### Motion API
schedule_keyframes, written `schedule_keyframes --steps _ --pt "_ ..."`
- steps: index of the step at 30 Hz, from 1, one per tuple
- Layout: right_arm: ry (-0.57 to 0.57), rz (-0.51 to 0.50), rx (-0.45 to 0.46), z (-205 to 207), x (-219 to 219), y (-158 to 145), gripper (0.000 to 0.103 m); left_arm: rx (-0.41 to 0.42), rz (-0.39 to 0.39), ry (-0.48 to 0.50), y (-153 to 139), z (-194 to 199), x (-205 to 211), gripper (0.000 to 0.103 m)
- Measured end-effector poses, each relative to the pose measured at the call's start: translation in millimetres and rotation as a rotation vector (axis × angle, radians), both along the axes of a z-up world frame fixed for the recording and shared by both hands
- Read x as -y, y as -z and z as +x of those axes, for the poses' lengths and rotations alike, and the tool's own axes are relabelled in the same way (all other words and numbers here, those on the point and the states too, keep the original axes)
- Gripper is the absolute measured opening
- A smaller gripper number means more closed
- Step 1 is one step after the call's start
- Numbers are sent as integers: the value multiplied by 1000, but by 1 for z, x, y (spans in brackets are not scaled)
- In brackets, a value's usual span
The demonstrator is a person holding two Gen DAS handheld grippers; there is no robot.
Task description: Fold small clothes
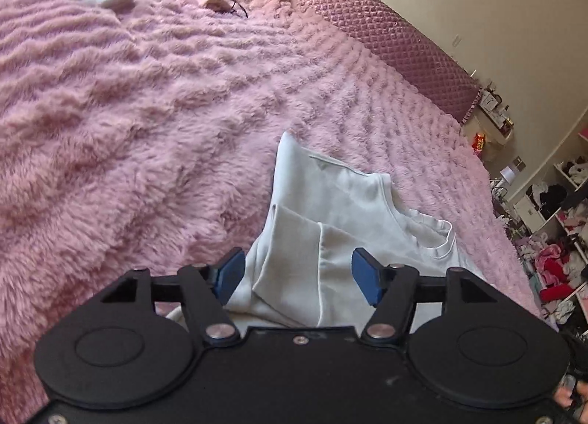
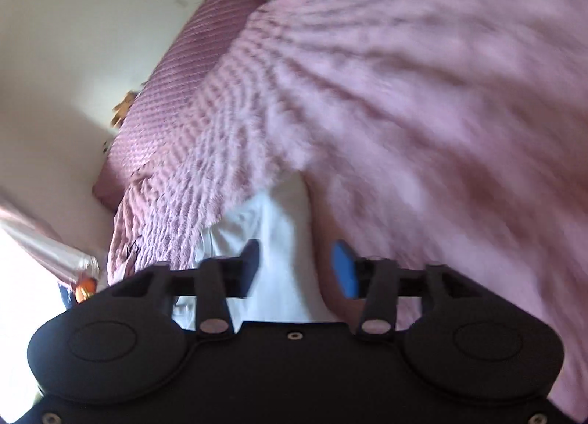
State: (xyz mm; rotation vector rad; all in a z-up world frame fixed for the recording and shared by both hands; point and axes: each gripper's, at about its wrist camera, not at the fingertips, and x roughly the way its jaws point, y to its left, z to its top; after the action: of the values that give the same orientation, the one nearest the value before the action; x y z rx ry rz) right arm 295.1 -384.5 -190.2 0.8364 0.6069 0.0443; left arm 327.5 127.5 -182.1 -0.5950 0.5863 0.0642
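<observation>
Grey top (image 1: 330,210) on pink blanket (image 1: 147,111); left tool (image 1: 297,273), right tool (image 2: 294,266) both released (nothing gripped)

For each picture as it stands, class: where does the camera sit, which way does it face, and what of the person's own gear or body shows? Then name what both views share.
Left wrist: sits on the left gripper, looking forward and down over a pale grey garment on the pink fluffy blanket; open blue pads, fingertips at the lower right corner.
Right wrist: sits on the right gripper, facing down at the blurred white garment; open pads, no hand showing.
Shared: the blanket, the quilted headboard, probably one garment.
</observation>
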Motion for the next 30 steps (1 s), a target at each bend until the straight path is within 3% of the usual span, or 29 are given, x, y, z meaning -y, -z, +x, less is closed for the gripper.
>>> schedule_keyframes --steps 3,5,7,11,12,13,14,17,20,21,23,25,27,30 --pt "-58 8 -50 55 1 11 51 18 -15 5 -2 1 1 74" --pt "-53 7 -93 82 1 22 52 -9 -45 32 8 6 2 74" --pt "-15 -24 -141 97 -2 33 52 -46 -38 43 15 9 3 74" --pt "-5 51 -129 112 -4 44 51 -92 -29 55 29 15 4 74" --pt "-25 66 -123 115 -7 42 34 -100 -27 53 31 15 4 74" --pt "-39 69 -123 118 -8 41 6 -104 -28 52 33 17 3 74" --pt "-37 55 -130 119 -10 37 5 -103 -31 52 35 17 2 74" --pt "8 -71 -64 114 -20 18 4 -110 -24 55 38 18 1 75" --pt "29 -281 -181 127 -36 24 3 -127 11 57 42 23 3 75" --pt "12 -277 -209 130 -35 29 3 -132 14 58 41 24 4 75" --pt "33 -250 -179 119 -30 23 8 -142 -5 71 36 25 1 76" --pt "0 -223 -156 102 -22 10 23 -140 -23 97 24 22 -5 77" --pt "-100 -164 -114 75 -14 -6 24 -136 -25 147 9 12 -12 79" --pt "-245 -101 -69 14 -2 -30 24 -132 26 250 -16 -15 -23 92"
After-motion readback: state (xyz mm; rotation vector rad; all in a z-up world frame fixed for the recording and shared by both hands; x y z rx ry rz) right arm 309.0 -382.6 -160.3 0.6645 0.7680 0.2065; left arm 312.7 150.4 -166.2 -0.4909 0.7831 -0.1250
